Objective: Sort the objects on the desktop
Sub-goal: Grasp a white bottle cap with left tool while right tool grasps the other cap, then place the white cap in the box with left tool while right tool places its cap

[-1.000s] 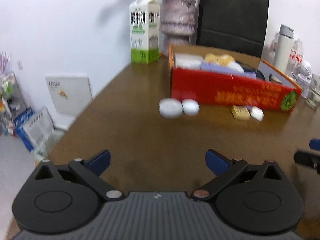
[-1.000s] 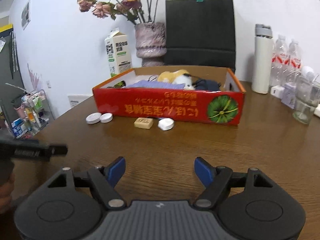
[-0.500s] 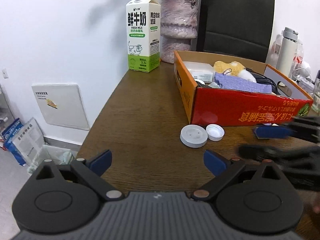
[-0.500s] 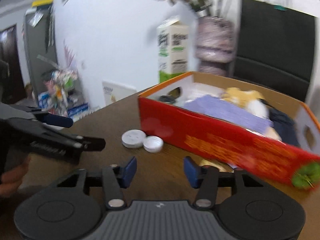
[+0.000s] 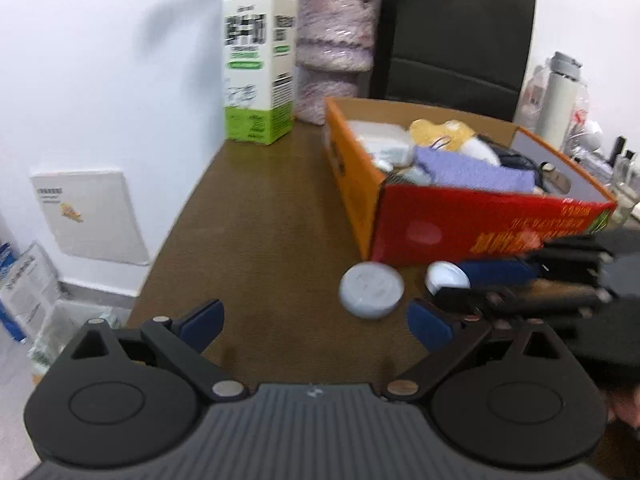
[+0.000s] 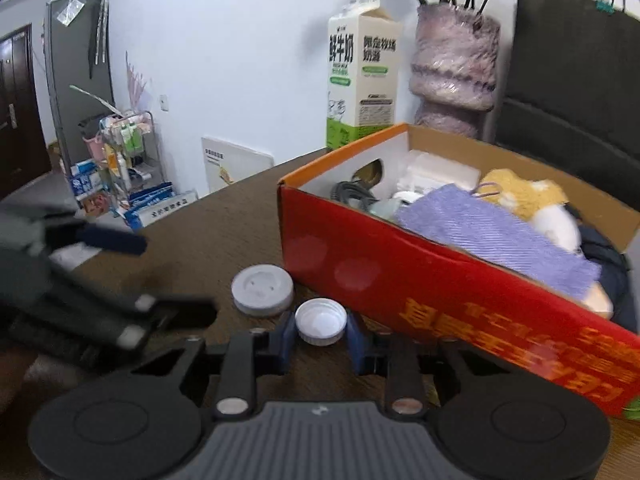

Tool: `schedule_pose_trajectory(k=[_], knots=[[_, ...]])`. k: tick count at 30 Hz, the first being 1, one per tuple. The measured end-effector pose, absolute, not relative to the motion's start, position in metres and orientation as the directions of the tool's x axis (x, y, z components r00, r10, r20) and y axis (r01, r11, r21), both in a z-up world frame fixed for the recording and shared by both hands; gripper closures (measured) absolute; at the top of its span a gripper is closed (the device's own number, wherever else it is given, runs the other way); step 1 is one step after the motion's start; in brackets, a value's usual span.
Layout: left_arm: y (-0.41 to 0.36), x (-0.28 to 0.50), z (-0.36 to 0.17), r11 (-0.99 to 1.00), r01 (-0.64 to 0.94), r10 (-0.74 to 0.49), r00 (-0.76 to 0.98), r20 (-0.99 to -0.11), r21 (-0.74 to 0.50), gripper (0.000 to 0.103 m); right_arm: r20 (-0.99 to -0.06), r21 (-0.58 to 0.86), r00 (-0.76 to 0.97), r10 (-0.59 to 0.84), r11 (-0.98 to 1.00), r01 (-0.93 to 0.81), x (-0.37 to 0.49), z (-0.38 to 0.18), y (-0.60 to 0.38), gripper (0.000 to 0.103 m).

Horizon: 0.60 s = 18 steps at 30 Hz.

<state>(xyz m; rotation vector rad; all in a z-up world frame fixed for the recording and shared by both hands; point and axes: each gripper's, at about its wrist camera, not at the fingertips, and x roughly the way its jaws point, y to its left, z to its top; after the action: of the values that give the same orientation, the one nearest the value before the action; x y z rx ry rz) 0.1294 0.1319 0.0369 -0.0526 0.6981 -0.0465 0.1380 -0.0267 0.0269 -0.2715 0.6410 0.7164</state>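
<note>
A small white bottle cap (image 6: pixel 320 322) lies open side up on the brown table (image 6: pixel 224 216), close to the red cardboard box (image 6: pixel 420 292). My right gripper (image 6: pixel 320 336) is closing around it, and its blue pads touch the cap's two sides. A larger flat white lid (image 6: pixel 262 290) lies just left of the cap. In the left wrist view my left gripper (image 5: pixel 316 320) hangs open and empty above the table, with the lid (image 5: pixel 371 290) just ahead to its right. The right gripper (image 5: pixel 460 282) reaches in from the right to the cap (image 5: pixel 448 274).
The box (image 5: pixel 480 232) holds a purple cloth (image 5: pixel 476 172), a yellow plush toy, cables and white packs. A milk carton (image 5: pixel 258 60), a fuzzy vase (image 5: pixel 334 52) and a black paper bag (image 5: pixel 452 36) stand behind it. The table edge drops off to the left.
Both grippers have moved in toward the two white lids. The right gripper's jaws have narrowed from wide open and now hold the small cap between them. The left gripper stays open.
</note>
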Motion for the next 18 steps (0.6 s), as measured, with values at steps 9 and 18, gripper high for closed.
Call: schedule_pose_trajectory(k=[9, 18], knots=[[0.091, 0.159, 0.025, 1.0, 0.01, 0.003, 0.748, -0.664, 0.016, 0.056, -0.571, 0.064, 0.657, 0.492, 0.825, -0.562, 0.105, 0.053, -0.103, 0.077], [0.064, 0.084, 0.044, 0.996, -0.051, -0.002, 0.78, -0.626, -0.067, 0.063, -0.503, 0.075, 0.721, 0.476, 0.855, -0.513, 0.062, 0.065, -0.138, 0.077]])
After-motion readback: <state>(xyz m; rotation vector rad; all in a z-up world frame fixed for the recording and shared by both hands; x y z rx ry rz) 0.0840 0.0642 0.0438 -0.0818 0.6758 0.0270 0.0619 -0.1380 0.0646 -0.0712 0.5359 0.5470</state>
